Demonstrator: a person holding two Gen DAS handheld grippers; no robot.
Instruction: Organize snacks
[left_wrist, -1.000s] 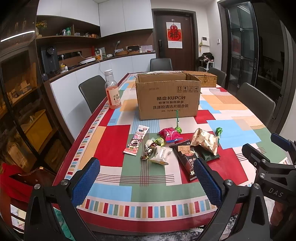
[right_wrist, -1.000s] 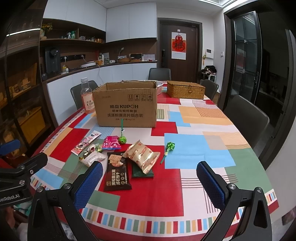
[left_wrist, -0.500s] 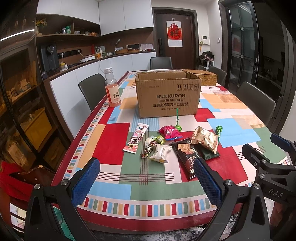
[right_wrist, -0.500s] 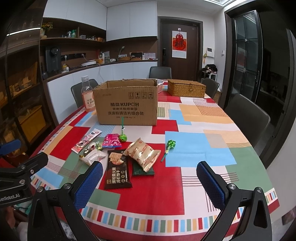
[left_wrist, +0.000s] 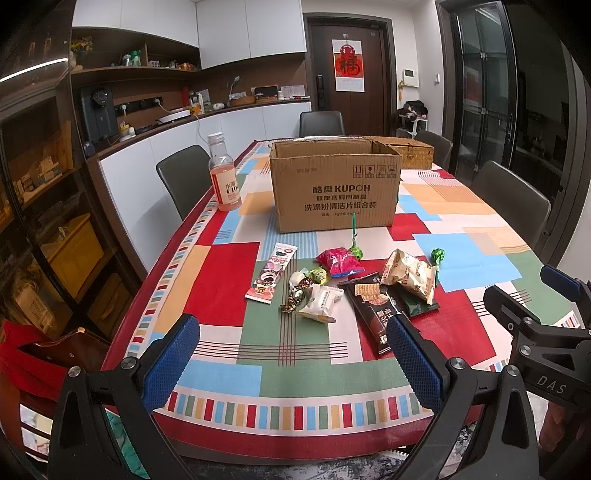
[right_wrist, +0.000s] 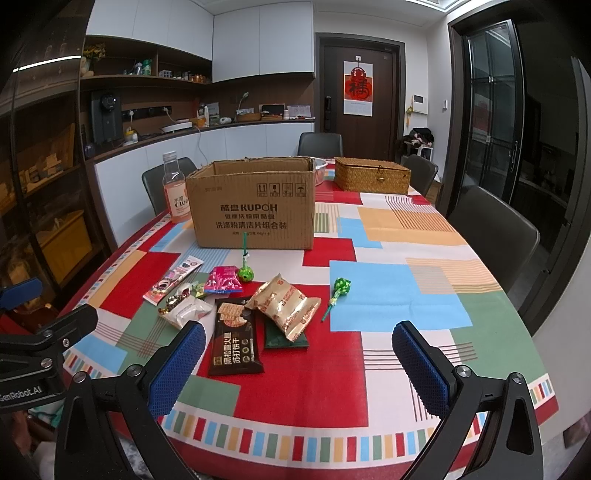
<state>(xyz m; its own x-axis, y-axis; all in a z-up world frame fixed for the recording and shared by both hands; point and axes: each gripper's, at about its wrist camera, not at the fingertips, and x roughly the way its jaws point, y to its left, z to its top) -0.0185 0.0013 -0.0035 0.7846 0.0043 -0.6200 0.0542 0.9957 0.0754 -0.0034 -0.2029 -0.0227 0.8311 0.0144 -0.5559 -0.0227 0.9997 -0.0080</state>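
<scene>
Left wrist view: the left gripper (left_wrist: 291, 350) hangs over the near edge of the table (left_wrist: 229, 277), its blue pads (left_wrist: 171, 360) spread wide, gripping nothing and touching nothing.
Right wrist view: the right gripper (right_wrist: 297, 363) is likewise spread wide above the near edge, holding nothing; its left pad overlaps the white wrapped snack (right_wrist: 186, 312) in the picture, but contact cannot be told.
Other tongs in frame: each gripper shows at the side of the other's view, the right one at the right edge of the left view.
Snack pile: lies on the table's near half, between the grippers and the cardboard box (left_wrist: 334, 186).
Pile, left to right: long pink wafer packet (left_wrist: 271, 273), small foil candies (left_wrist: 301, 288), white wrapped snack, pink bag (left_wrist: 340, 262), black cracker packet (right_wrist: 236, 338), gold crinkled bag (right_wrist: 284, 306) lying partly over a dark green packet (right_wrist: 286, 339).
Lollipops: one green lollipop (right_wrist: 245, 271) just in front of the box; another lollipop (right_wrist: 338, 291) apart on the pile's right side.
Cardboard box: open-topped, at the table's middle.
Bottle (left_wrist: 223, 175): upright near the left edge, beside the box.
Wicker basket (right_wrist: 373, 175): lid shut, toward the far right corner.
</scene>
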